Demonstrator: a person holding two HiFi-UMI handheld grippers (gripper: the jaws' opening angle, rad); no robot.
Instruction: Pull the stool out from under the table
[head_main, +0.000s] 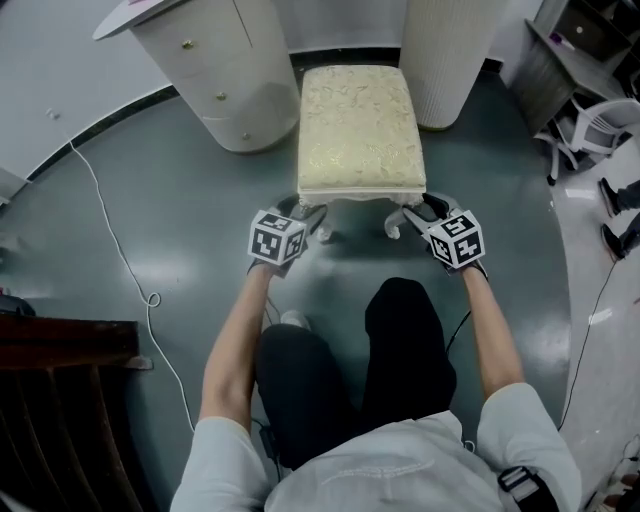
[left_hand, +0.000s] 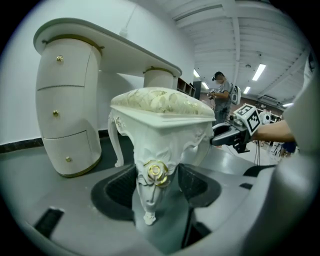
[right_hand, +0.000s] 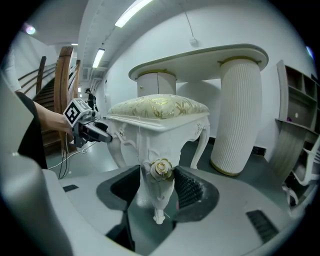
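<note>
The cream stool with a gold-patterned cushion stands on the grey floor, its far end between the two pedestals of the white dressing table. My left gripper is closed round the stool's near left leg, whose gold rose sits between the dark pads. My right gripper holds the near right leg the same way. In the left gripper view the jaws flank the carved leg closely on both sides. The right gripper view shows those jaws doing the same.
The ribbed right pedestal stands just beyond the stool. A white cable trails over the floor at left, near dark wooden stairs. A white chair is at the right. My knees are close behind the grippers.
</note>
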